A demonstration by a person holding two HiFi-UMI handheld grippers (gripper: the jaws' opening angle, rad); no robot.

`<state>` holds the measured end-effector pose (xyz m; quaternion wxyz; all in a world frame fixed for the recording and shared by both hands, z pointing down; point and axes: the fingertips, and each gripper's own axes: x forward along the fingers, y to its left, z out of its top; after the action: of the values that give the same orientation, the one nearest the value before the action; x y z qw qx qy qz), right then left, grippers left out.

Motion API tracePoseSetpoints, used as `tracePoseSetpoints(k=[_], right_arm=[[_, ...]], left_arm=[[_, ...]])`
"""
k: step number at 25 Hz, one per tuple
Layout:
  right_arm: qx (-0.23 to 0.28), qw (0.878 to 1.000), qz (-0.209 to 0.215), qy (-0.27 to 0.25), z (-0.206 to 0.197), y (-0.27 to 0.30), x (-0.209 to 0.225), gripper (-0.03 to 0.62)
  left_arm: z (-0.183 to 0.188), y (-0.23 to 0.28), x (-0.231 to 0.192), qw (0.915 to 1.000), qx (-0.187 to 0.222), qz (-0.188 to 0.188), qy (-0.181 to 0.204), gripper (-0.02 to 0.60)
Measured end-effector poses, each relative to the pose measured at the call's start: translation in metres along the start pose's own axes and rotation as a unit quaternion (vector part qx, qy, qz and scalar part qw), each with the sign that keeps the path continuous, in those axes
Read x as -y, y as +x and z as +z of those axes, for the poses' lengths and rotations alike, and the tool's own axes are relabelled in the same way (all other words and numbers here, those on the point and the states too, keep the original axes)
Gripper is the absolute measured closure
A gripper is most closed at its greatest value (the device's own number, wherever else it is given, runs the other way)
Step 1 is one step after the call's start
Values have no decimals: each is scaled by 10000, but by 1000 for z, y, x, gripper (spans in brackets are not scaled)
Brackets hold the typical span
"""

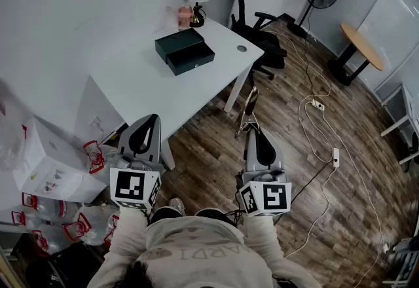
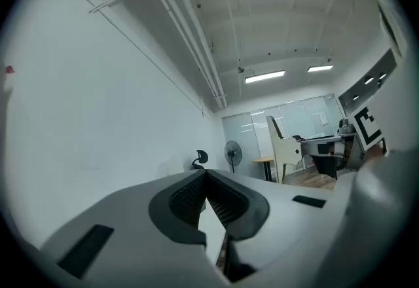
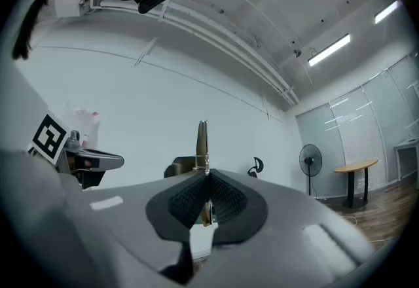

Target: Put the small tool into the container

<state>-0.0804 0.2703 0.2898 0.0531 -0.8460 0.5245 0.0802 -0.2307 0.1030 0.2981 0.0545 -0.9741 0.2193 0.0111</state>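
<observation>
While left gripper (image 1: 150, 119) points level, jaws together, right gripper (image 1: 253, 133) tilts up, clamped on small tool (image 3: 201, 139).

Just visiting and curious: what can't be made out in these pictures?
Black container, head view: too far and small to see inside.
Slim metal piece, right gripper view: its lower end is hidden inside the shut right tool.
White box, head view: its print is too small to read.

Left gripper (image 2: 207, 173) jaws together, nothing between; beyond, white wall (image 2: 98, 116), standing fan (image 2: 232, 150), ceiling lights (image 2: 265, 76).
</observation>
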Motion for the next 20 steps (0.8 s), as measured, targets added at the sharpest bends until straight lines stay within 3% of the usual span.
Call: tracePoseSetpoints(k=[20], right_arm=[[32,9998,-143,97,-18,64,-20,582]], left_arm=[[-11,41,-57,9999,28,-129,-3,577]])
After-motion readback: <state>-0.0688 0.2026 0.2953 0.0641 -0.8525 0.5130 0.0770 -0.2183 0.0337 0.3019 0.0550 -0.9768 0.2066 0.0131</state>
